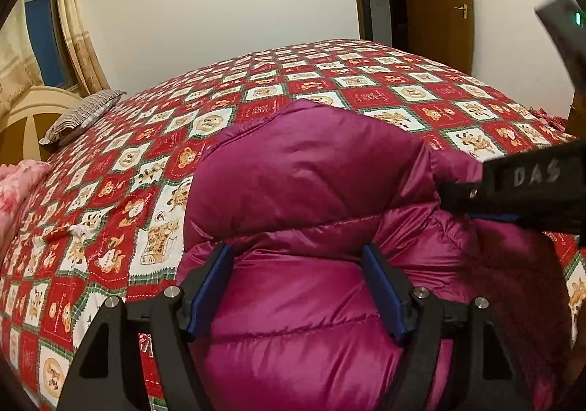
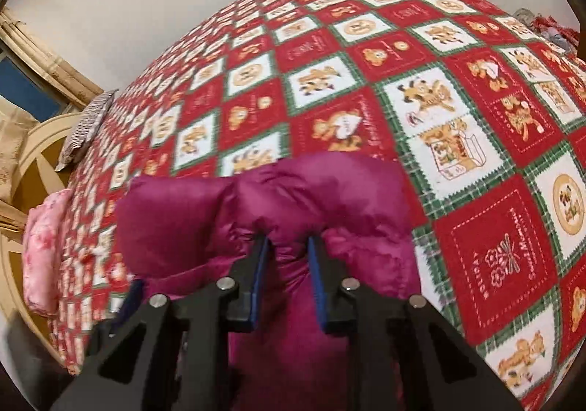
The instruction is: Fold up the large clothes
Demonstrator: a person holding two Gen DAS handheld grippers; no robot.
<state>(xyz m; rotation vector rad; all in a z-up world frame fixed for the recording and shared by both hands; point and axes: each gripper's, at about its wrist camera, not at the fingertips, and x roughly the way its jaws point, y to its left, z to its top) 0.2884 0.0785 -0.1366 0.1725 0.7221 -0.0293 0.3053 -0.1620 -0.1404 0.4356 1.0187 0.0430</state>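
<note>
We find the magenta puffer jacket (image 1: 311,228) lying bunched on the red patchwork bedspread (image 1: 146,154). Our left gripper (image 1: 296,286) stands wide open, jaws straddling a quilted panel without pinching it. Our right gripper (image 2: 287,279) has narrowed onto a fold of the jacket (image 2: 271,213), fabric bulging at its 12 o'clock; in the left view it enters at 3 o'clock.

Bare bedspread (image 2: 476,88) lies open beyond the puffy jacket (image 1: 311,169); pillow (image 1: 78,116) well left.
</note>
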